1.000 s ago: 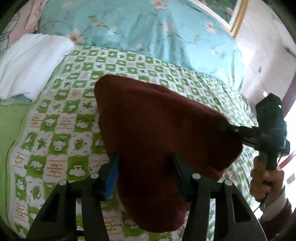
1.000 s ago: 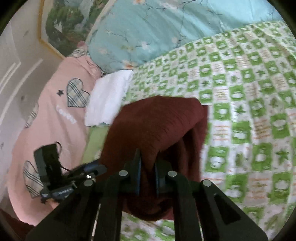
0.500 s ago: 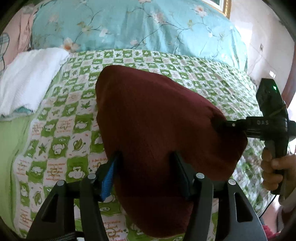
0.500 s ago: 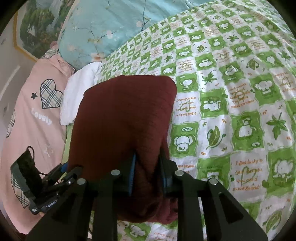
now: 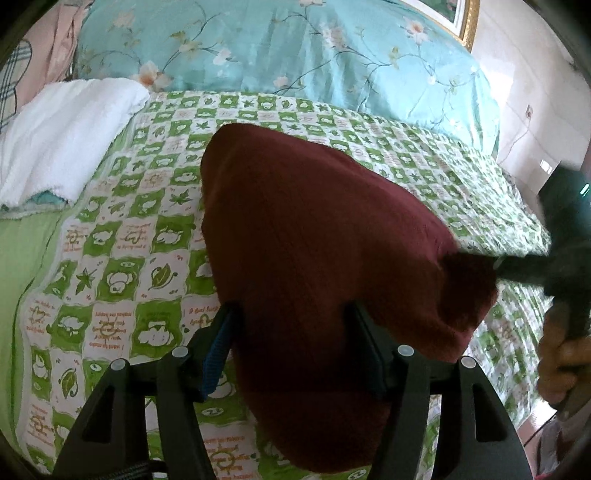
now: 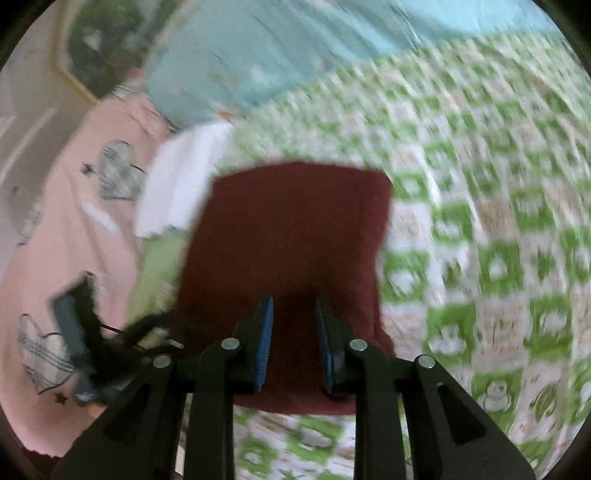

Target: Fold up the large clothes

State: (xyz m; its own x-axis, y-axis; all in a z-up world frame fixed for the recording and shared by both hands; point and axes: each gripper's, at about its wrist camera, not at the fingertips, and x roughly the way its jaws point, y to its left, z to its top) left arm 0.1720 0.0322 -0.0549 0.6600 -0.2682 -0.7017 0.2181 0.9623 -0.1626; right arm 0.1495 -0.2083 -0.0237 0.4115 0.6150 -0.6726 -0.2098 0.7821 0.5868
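Observation:
A folded dark red garment [image 5: 317, 236] lies on the green-checked bedsheet [image 5: 122, 236]. My left gripper [image 5: 291, 332] straddles its near end. The jaws are opening, with the cloth between them and a gap showing beside the blue left pad [image 5: 218, 343]. In the blurred right wrist view the same garment [image 6: 291, 229] lies under my right gripper [image 6: 293, 343]. Its blue pads stand apart with nothing pinched. Seen from the left wrist, the right gripper [image 5: 487, 264] is a dark blur at the garment's right corner, held by a hand [image 5: 561, 362].
A turquoise floral pillow [image 5: 295, 48] lies across the head of the bed. A white folded towel [image 5: 66, 136] sits at the left, beside pink bedding with plaid hearts [image 6: 74, 221]. A gold-framed picture [image 5: 461, 14] hangs on the wall behind.
The right jaws have let go of the garment's fold and now stand apart, and that view has blurred with motion. The left jaws have spread wider around the cloth.

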